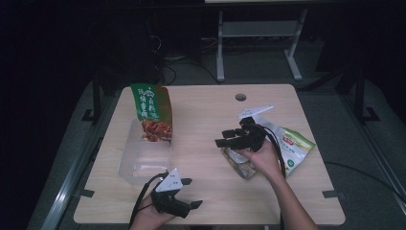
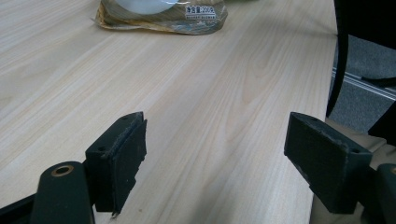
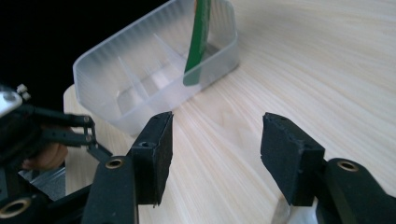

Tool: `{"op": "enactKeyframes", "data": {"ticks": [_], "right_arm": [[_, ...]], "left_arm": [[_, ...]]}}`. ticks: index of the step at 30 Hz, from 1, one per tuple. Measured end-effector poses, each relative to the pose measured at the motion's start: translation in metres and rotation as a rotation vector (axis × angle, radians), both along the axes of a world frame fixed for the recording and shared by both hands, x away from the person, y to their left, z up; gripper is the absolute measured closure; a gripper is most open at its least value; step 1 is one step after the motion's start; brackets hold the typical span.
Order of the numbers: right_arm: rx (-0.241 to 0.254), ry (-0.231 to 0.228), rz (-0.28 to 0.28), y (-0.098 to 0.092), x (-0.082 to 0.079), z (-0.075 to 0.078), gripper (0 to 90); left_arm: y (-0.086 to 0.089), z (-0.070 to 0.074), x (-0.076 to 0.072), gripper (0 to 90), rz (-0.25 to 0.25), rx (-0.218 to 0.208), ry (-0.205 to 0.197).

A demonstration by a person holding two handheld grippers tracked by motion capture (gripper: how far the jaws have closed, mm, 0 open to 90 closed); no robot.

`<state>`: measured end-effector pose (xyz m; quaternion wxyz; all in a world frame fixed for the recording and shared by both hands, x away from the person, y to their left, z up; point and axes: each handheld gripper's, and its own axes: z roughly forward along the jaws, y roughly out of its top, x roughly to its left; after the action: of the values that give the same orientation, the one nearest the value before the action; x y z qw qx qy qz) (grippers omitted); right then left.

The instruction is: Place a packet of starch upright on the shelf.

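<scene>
the light wooden table (image 1: 201, 120) carried everything, and the clear plastic bin (image 1: 143, 158) on it serves here as the landmark. the bin had thin dividers inside, seen plainly in the right gripper view (image 3: 154, 74). a green snack bag (image 1: 152, 108) with red-orange food pictured on it stood upright in the bin's far compartment, leaning on the far wall; that much of the packing looked done. the near compartments looked empty.

well to the right of the bin, two more packets lay flat on the table: a pale green-and-white bag (image 1: 297, 146), and beside it, on the side nearer the bin, a clear, yellow-edged packet (image 1: 242, 165) with something white inside. the left gripper view caught this packet's edge and small printed label (image 2: 161, 16). both packets probably still had to go into the bin, so the job seemed about a third along.

the right gripper (image 1: 225, 140) hung over the clear packet, pointing toward the bin. its jaws stood parted with nothing between them, only bare tabletop showing past them in the right gripper view (image 3: 215, 158). whether it had let a packet go or was about to reach for one could not be told.

the left gripper (image 1: 189, 194) rested near the table's front edge, in front of the bin and a little to its right. its jaws were spread wide and empty (image 2: 215, 168).
</scene>
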<state>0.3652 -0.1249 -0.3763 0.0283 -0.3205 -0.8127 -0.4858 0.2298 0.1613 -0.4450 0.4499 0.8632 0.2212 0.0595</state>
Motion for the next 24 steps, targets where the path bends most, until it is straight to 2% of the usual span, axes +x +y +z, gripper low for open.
{"op": "enactKeyframes", "data": {"ticks": [7, 11, 12, 17, 24], "right_arm": [[0.013, 0.005, -0.018, -0.014, -0.011, -0.01, 42.7], [0.003, 0.004, -0.024, -0.022, -0.019, -0.015, 42.3], [-0.005, 0.017, -0.026, -0.026, -0.023, -0.019, 41.2], [-0.02, 0.027, -0.038, -0.035, -0.037, -0.028, 41.0], [-0.024, 0.006, -0.071, -0.047, -0.051, -0.03, 40.6]], "left_arm": [[0.001, 0.0, 0.001, 20.5, 0.002, 0.006, 0.001], [0.001, 0.0, 0.002, 20.5, -0.001, 0.01, -0.001], [0.0, 0.0, 0.002, 20.5, 0.006, 0.001, 0.008], [-0.002, -0.001, 0.001, 20.5, 0.001, 0.004, 0.008], [-0.004, 0.0, -0.002, 20.5, -0.008, 0.003, 0.01]]}}
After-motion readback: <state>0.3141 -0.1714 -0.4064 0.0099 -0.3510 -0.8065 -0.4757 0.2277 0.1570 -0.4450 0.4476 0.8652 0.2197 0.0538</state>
